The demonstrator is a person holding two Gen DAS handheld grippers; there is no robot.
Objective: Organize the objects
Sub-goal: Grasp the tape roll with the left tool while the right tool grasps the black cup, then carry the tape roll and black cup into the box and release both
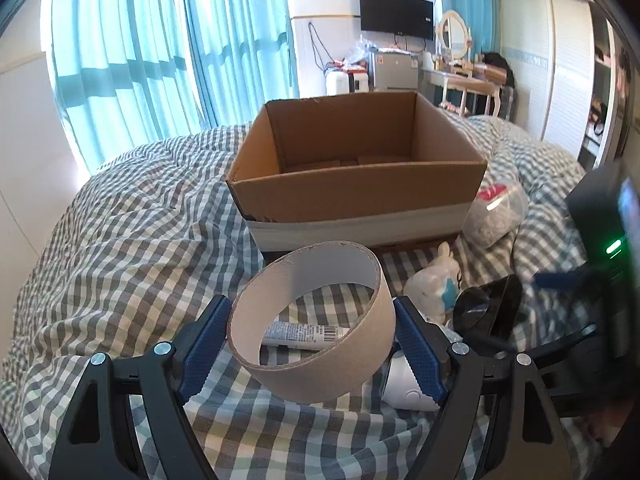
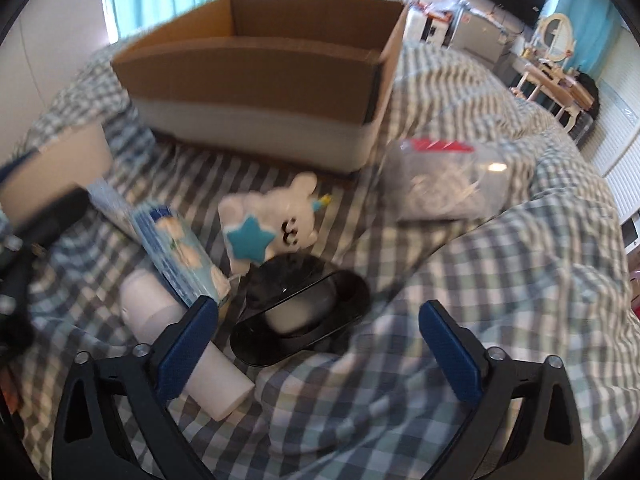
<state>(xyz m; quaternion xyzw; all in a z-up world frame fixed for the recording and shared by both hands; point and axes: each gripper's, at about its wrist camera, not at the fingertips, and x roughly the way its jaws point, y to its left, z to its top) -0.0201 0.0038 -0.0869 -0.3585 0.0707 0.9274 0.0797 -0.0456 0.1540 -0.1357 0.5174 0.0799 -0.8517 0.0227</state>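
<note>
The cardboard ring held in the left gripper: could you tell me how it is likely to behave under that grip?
The cardboard ring has a thin wall and a hollow centre, so it probably weighs little and may squash oval if the left gripper squeezes harder. Its round shape suggests it could roll if set on edge on the checked bedcover.

**No legible text in either view**

Fine print and a barcode can be seen on the white tube [image 1: 304, 335], low in the centre of the left wrist frame, but no word or number can be made out. Printing on the blue packet [image 2: 176, 252], left of centre in the right wrist frame, is blurred beyond reading.
</note>
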